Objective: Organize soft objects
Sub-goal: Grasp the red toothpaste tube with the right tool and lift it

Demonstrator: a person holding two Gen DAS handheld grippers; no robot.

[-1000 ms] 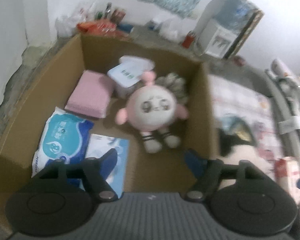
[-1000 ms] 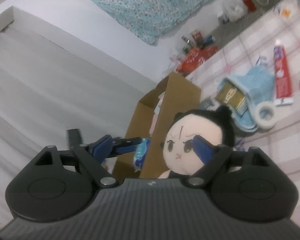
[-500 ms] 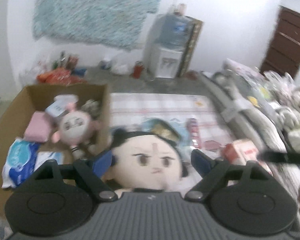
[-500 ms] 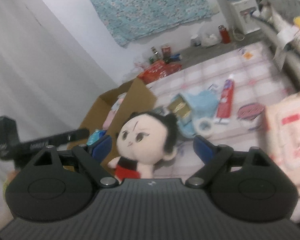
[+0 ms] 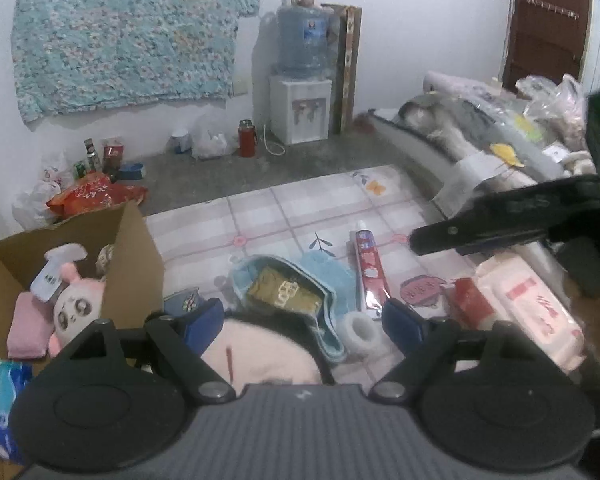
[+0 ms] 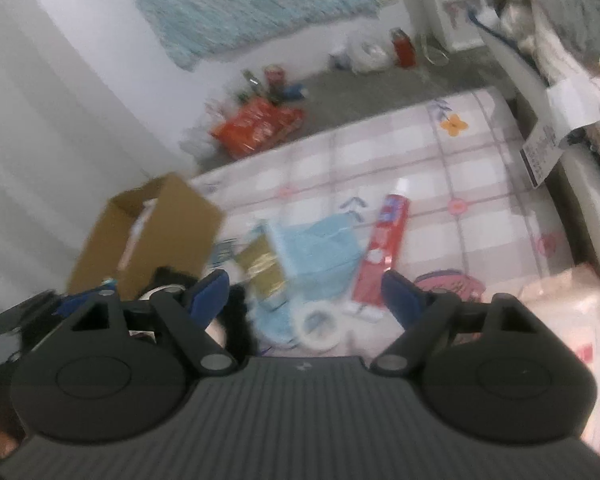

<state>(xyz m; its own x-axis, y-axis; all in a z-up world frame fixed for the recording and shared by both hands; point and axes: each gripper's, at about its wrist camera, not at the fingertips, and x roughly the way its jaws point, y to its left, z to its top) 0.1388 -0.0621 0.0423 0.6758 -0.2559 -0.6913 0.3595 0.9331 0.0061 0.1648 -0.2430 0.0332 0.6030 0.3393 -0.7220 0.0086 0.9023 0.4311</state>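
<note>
While the left gripper (image 5: 302, 314) holds its blue-padded jaws wide, the black-haired, peach-faced plush doll (image 5: 260, 356) lies low between them, its fuzzy head just beside the left pad; no pad visibly presses it. The right gripper (image 6: 306, 294) is closing its jaws, still far apart, with nothing gripped; under the gap sit a small white roll of tape (image 6: 320, 322) and the crimped end of a glossy red toothpaste tube (image 6: 380, 256). Just beyond lies a fluffy light-blue pouch (image 5: 324, 280), open on a gold foil packet (image 5: 286, 292). All rest on a smooth pink-and-white checked mat (image 5: 300, 212). At the left stands an open brown cardboard box (image 5: 136, 256) holding a round pink-and-white plush toy (image 5: 76, 308), a folded pink cloth (image 5: 26, 328) and a crinkly blue-and-white wipes pack (image 5: 0, 392). At the right lies a soft pink-and-white plastic-wrapped pack (image 5: 528, 308).
</note>
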